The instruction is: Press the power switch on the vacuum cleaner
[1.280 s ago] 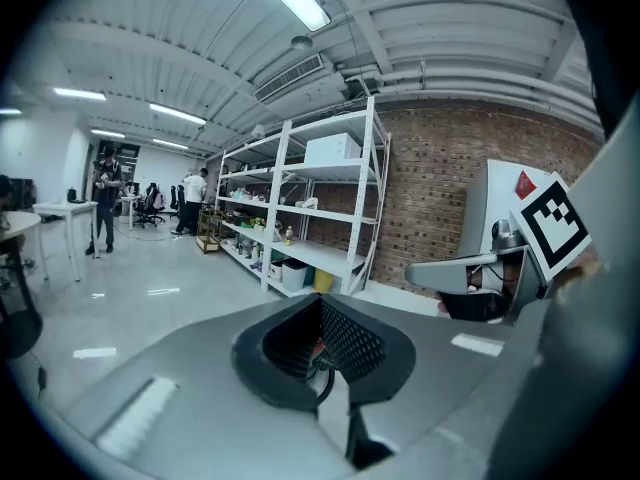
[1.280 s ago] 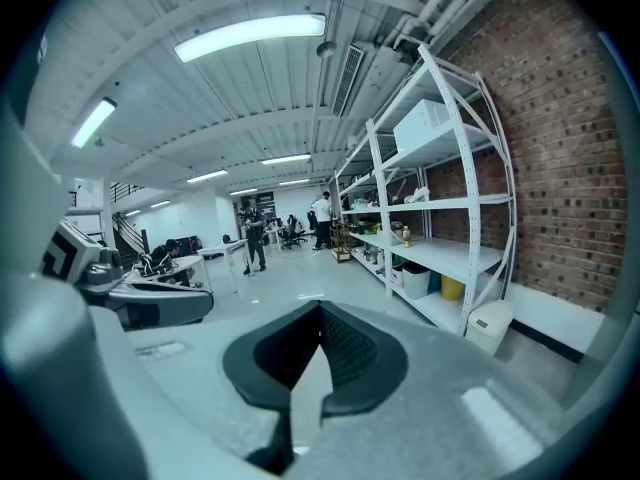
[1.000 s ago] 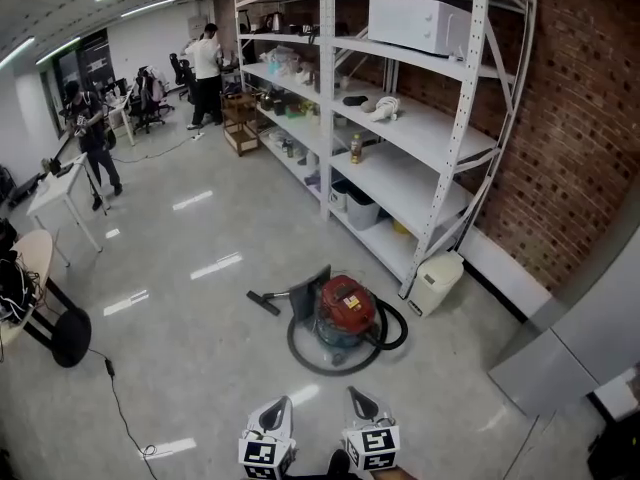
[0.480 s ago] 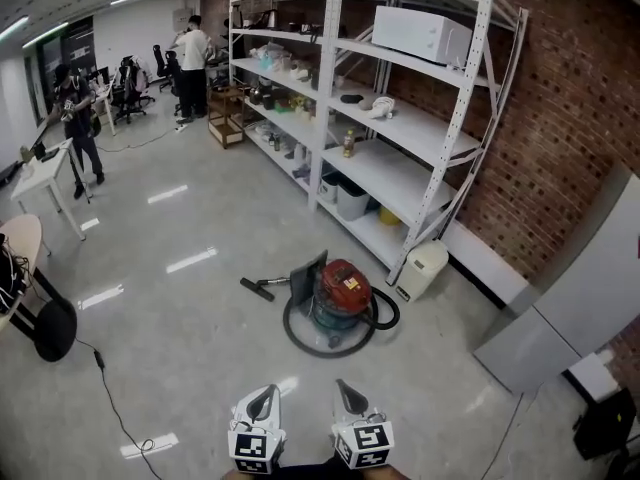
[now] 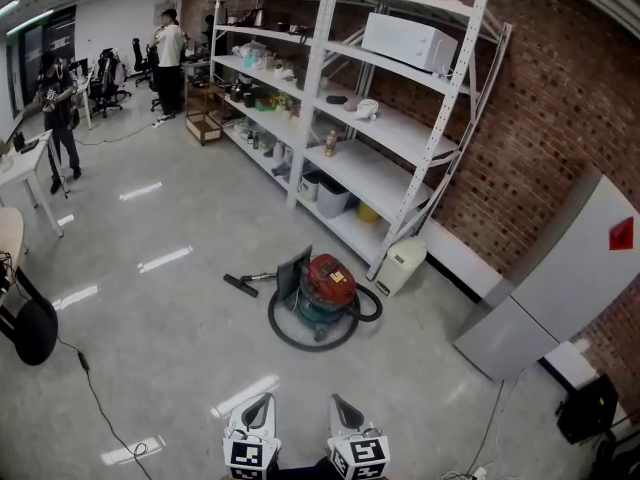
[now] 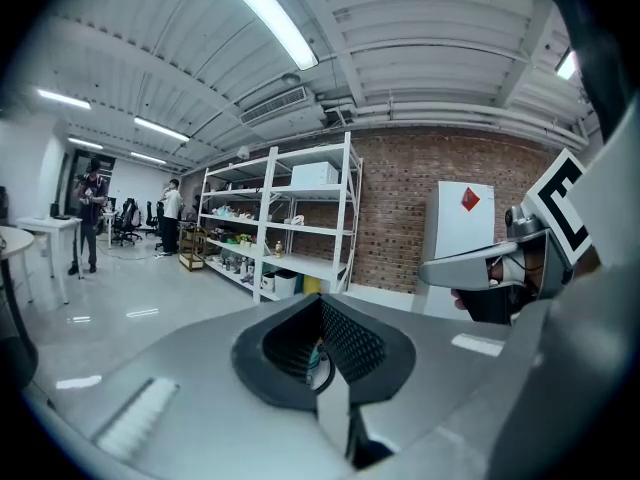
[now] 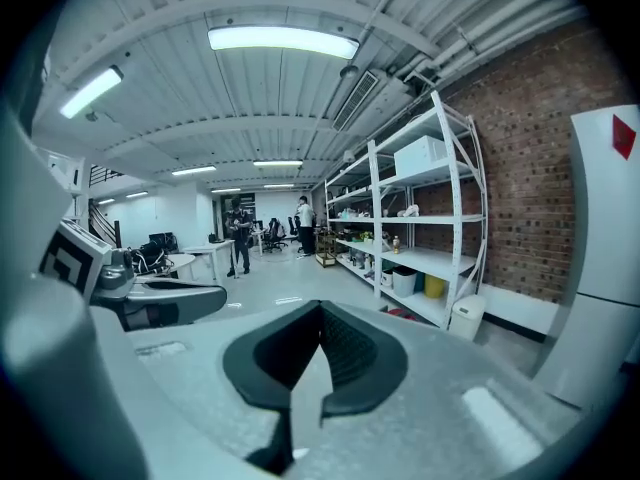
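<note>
The vacuum cleaner (image 5: 325, 290), with a red top and a teal body, stands on the glossy floor in front of the shelving. Its black hose (image 5: 290, 338) loops round it and the floor nozzle (image 5: 238, 284) lies to its left. My left gripper (image 5: 258, 406) and right gripper (image 5: 343, 409) sit side by side at the bottom edge of the head view, well short of the vacuum. Both are shut with nothing in them. In the left gripper view the left gripper (image 6: 325, 368) frames a sliver of the vacuum. In the right gripper view the right gripper (image 7: 315, 368) points toward the shelves.
A tall white shelving rack (image 5: 400, 133) runs along the brick wall, with a small white bin (image 5: 402, 265) at its near end. A grey cabinet (image 5: 545, 293) stands at the right. A black cable (image 5: 95, 393) crosses the floor at the left. Two people stand far off.
The head view has swung, so the vacuum now lies a little left and higher in the picture. Both grippers stay shut at the bottom edge.
</note>
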The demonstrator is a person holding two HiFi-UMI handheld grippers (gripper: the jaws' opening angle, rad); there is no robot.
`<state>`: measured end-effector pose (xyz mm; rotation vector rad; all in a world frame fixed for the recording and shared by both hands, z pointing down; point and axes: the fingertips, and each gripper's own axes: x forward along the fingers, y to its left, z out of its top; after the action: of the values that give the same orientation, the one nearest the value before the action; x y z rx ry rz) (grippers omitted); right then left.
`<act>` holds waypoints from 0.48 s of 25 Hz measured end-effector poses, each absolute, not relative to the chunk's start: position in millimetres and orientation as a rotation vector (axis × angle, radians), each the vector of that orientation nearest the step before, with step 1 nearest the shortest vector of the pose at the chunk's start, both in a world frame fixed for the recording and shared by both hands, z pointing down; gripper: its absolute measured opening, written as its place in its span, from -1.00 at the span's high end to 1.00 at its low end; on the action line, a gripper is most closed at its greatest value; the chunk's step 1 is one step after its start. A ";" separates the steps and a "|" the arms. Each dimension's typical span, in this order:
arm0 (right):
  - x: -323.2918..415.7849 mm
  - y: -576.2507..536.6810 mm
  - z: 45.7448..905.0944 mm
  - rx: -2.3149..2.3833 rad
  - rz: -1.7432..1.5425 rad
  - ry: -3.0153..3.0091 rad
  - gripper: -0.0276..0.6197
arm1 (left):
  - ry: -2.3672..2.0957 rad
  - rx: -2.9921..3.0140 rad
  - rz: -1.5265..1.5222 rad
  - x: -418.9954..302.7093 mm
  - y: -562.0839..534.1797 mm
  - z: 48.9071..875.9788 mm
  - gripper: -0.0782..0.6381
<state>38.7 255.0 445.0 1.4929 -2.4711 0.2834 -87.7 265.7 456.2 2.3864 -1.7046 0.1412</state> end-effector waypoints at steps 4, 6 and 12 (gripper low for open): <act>33.0 266.7 451.3 1.516 0.318 -2.450 0.94 | -1.665 2.409 0.149 -88.3 276.5 463.6 0.74; 31.5 270.1 454.0 1.520 0.329 -2.446 0.94 | -1.661 2.403 0.158 -89.7 280.0 472.4 0.74; 33.3 275.3 460.1 1.544 0.358 -2.428 0.94 | -1.663 2.417 0.170 -91.6 279.6 470.2 0.74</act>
<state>33.3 275.3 460.1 1.5441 -2.4276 0.3582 -91.6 279.6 470.2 2.4168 -1.6633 0.1702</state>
